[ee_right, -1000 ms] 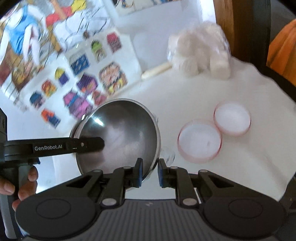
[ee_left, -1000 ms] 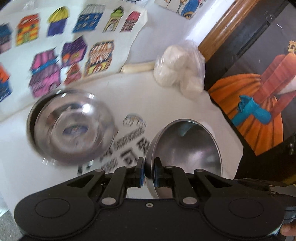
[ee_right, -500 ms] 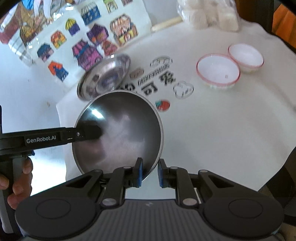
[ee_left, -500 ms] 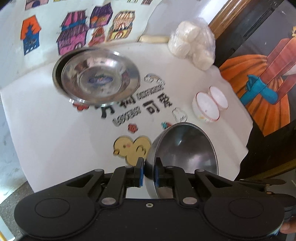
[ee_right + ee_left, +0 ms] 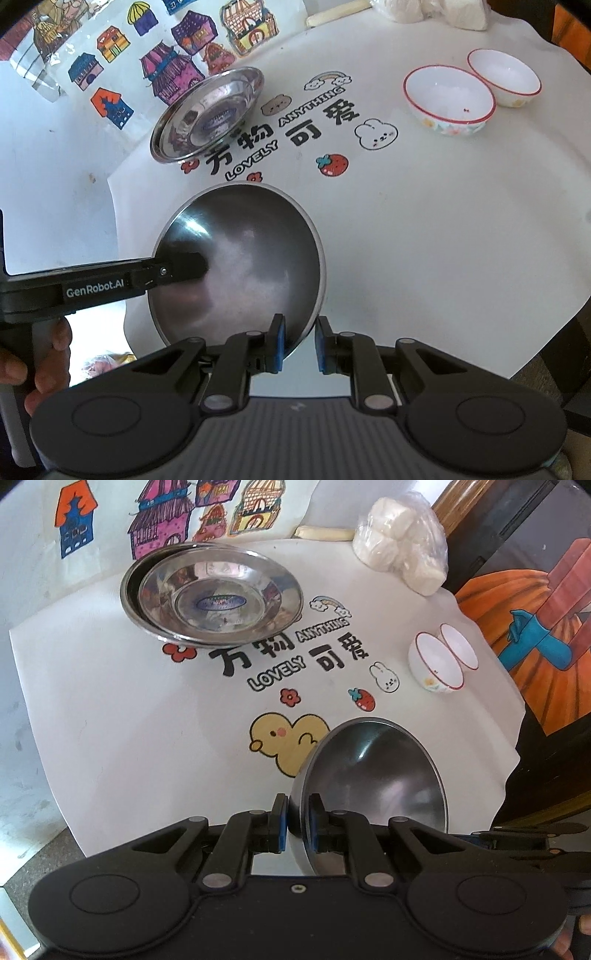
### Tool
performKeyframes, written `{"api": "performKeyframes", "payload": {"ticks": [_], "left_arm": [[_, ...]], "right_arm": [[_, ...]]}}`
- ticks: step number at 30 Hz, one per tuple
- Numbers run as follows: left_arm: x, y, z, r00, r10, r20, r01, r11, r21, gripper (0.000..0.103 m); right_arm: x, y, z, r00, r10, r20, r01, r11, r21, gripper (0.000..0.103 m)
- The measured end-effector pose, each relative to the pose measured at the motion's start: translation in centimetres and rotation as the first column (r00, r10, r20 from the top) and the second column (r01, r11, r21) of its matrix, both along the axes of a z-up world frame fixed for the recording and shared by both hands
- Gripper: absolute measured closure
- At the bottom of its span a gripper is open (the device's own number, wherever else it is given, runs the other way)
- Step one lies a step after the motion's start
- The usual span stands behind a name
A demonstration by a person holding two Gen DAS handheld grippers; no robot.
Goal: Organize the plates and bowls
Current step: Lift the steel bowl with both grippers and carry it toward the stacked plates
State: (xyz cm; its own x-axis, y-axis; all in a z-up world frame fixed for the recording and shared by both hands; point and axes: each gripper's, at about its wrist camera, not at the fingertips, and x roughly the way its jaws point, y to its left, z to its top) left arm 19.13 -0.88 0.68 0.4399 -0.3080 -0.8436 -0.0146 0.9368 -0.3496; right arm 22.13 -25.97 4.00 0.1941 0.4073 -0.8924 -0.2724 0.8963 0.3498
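Observation:
I hold one steel bowl [image 5: 376, 775] tilted above the near part of the table, gripped from two sides. My left gripper [image 5: 297, 827] is shut on its rim. In the right wrist view my right gripper [image 5: 300, 345] is shut on the near rim of the same steel bowl [image 5: 251, 266], and the left gripper's finger [image 5: 184, 267] reaches in from the left. Two stacked steel plates [image 5: 218, 594] lie at the far left. Two white bowls with red rims [image 5: 436, 664] [image 5: 460, 646] stand side by side at the right.
The round table wears a white cloth [image 5: 129, 720] printed with cartoons and lettering. A clear bag of white lumps [image 5: 400, 557] sits at the back. House drawings [image 5: 166, 70] cover the wall behind. An orange painting [image 5: 517, 627] stands at the right. A hand [image 5: 48, 354] holds the left gripper.
Both grippers have brought the steel bowl back toward the table's near side and lower. The plates and white bowls now look farther off. Both grips are unchanged.

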Motion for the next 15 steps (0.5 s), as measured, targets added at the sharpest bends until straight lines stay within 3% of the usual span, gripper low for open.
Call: {"api": "performKeyframes", "payload": {"ticks": [15], "left_arm": [[0.53, -0.26, -1.00, 1.000, 0.006, -0.014, -0.006, 1.000, 0.014, 0.091]], "right_arm": [[0.62, -0.06, -0.58, 1.000, 0.005, 0.002, -0.006, 1.000, 0.014, 0.083]]}}
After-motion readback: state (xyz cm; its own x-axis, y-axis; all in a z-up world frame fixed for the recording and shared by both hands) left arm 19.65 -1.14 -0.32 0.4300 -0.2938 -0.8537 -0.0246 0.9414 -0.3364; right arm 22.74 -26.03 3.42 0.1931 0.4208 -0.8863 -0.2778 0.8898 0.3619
